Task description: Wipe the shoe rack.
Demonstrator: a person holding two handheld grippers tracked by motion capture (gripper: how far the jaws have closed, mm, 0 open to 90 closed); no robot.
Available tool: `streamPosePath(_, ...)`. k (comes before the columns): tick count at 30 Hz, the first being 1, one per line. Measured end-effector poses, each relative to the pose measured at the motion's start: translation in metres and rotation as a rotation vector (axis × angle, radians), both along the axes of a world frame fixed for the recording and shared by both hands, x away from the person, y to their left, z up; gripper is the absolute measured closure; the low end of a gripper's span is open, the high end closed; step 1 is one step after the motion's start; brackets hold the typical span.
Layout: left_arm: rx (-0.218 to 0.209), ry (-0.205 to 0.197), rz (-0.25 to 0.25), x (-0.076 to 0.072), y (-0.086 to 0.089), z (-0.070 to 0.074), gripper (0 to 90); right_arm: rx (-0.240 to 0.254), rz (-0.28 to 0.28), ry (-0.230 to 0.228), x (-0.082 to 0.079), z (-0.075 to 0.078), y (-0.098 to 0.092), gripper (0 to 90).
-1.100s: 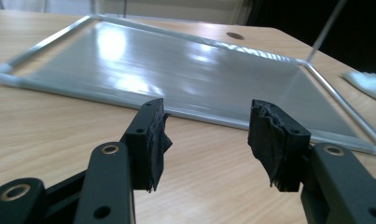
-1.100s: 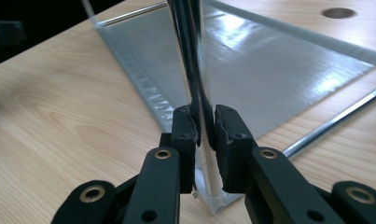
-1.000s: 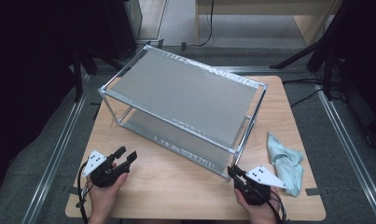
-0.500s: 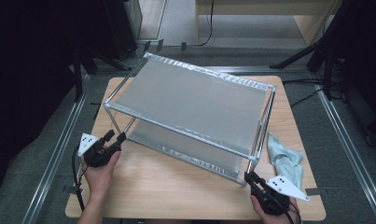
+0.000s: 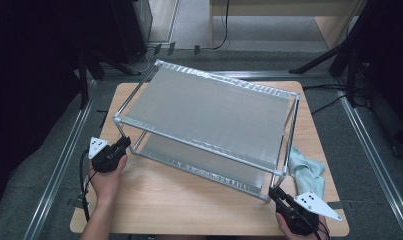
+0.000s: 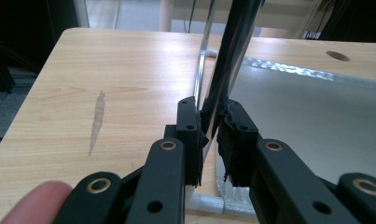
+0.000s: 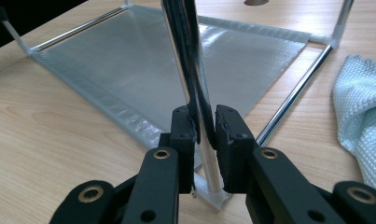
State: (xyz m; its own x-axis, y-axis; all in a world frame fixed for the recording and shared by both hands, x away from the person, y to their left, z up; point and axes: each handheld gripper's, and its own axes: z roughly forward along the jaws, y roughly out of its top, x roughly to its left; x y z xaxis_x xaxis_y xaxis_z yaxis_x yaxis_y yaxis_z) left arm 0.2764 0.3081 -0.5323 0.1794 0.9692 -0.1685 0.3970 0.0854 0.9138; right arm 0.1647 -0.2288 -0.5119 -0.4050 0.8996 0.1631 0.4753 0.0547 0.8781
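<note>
The left tongs (image 6: 212, 135) have just been closing and now pinch the near-left upright of the shelf rack (image 5: 209, 115); the right tongs (image 7: 205, 135) clamp its near-right upright, low by the foot joint. The rack stands on the desk (image 5: 179, 200), with a pale cloth (image 5: 306, 167) just beside its right end. It is probably light but bulky: thin chrome tubes that look slick under the pads, plastic corner joints that may flex, and two mesh decks too pliant to grasp. The uprights near the joints seem the soundest holds. Compared with a second ago, the rack has swung clockwise on the desk and both hands have spread apart.
</note>
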Motion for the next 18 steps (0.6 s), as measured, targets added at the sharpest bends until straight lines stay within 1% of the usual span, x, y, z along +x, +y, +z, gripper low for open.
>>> streamPosePath(1,0.000,0.000,0.000,0.000,0.000,0.000,79.0,0.000,0.000,0.000,0.000,0.000,0.000,78.1)
streamPosePath(2,-0.002,0.003,0.004,-0.005,0.002,0.000,79.0,-0.002,-0.007,0.003,0.003,0.001,0.001,78.1)
streamPosePath(3,-0.002,0.003,0.004,-0.005,0.002,0.000,78.9,-0.002,-0.007,0.003,0.003,0.001,0.001,78.1)
streamPosePath(4,-0.016,0.007,0.004,-0.011,0.005,0.000,78.7,-0.005,-0.014,0.007,0.007,0.001,0.001,78.1)
streamPosePath(6,-0.020,0.009,-0.001,-0.018,0.007,0.001,78.6,-0.010,-0.020,0.009,0.012,0.002,0.001,78.1)
streamPosePath(7,-0.020,0.009,-0.001,-0.018,0.007,0.001,78.6,-0.010,-0.020,0.009,0.012,0.002,0.001,78.1)
streamPosePath(8,-0.016,0.008,-0.009,-0.023,0.008,0.002,78.6,-0.011,-0.024,0.013,0.015,0.003,0.001,78.1)
streamPosePath(9,-0.012,0.001,-0.013,-0.030,0.008,0.003,78.8,-0.007,-0.034,0.016,0.021,0.005,-0.001,78.0)
streamPosePath(10,-0.012,0.001,-0.013,-0.030,0.008,0.003,79.0,-0.006,-0.038,0.015,0.024,0.007,-0.002,78.1)
streamPosePath(11,-0.008,-0.005,-0.014,-0.035,0.008,0.004,79.0,-0.006,-0.038,0.015,0.024,0.007,-0.002,78.1)
streamPosePath(12,0.003,-0.017,-0.017,-0.043,0.007,0.006,79.5,-0.007,-0.048,0.013,0.030,0.010,-0.003,78.3)
streamPosePath(14,0.008,-0.024,-0.028,-0.051,0.007,0.008,79.8,-0.004,-0.061,0.011,0.035,0.013,-0.005,78.3)
streamPosePath(15,0.008,-0.024,-0.028,-0.051,0.007,0.008,79.8,-0.002,-0.065,0.008,0.038,0.014,-0.006,78.3)
streamPosePath(16,-0.002,-0.027,-0.044,-0.059,0.007,0.010,79.8,0.000,-0.071,0.008,0.040,0.015,-0.007,78.4)
streamPosePath(18,-0.005,-0.027,-0.057,-0.066,0.007,0.011,79.7,0.003,-0.080,0.006,0.045,0.017,-0.009,78.3)
